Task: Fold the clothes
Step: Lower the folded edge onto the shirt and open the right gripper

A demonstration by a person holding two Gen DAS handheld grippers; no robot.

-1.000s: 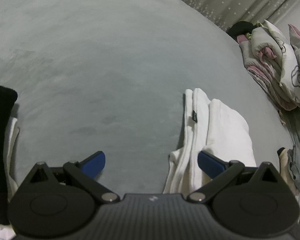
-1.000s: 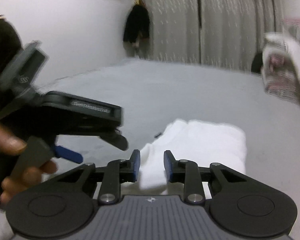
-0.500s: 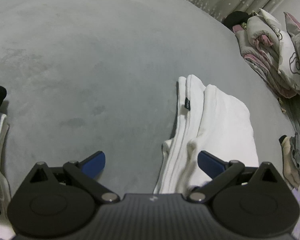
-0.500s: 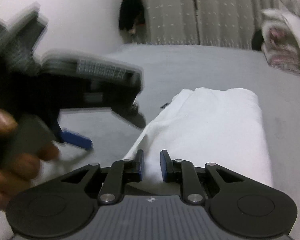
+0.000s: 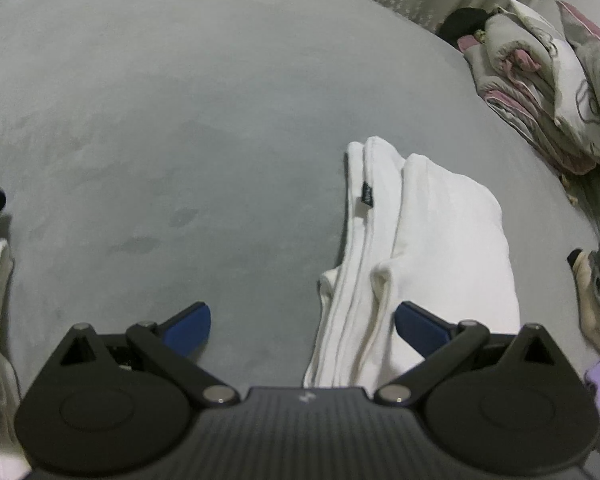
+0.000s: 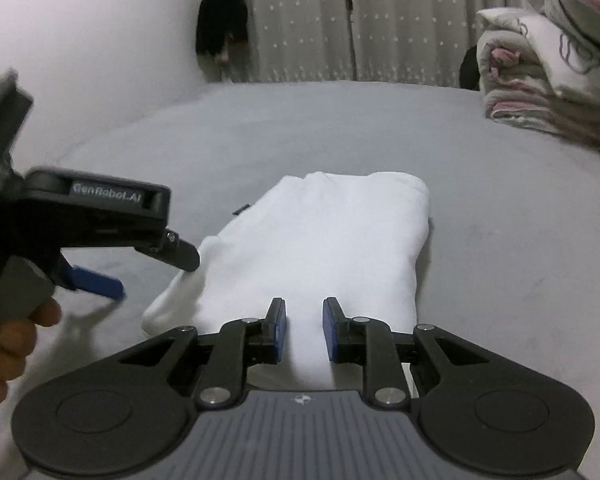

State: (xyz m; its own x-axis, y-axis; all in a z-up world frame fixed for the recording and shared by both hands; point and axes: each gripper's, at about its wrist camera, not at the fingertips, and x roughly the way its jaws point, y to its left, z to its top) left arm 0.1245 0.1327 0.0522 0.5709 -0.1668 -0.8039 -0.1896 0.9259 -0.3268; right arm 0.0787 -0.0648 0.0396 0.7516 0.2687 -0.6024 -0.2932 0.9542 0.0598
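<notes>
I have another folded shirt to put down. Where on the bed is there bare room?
The wide grey bed surface left of the folded white garment is bare up to the curtain. The right side is crowded: a bedding stack and crumpled clothes.

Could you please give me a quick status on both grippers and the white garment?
Left gripper open wide beside the folded white garment. Right gripper narrowly open above it, holding nothing. Nothing in the way.

White folded garment [image 6: 324,240], grey bedspread [image 5: 160,120], blue fingers [image 6: 278,330], star-dotted curtain [image 6: 400,20]
</notes>
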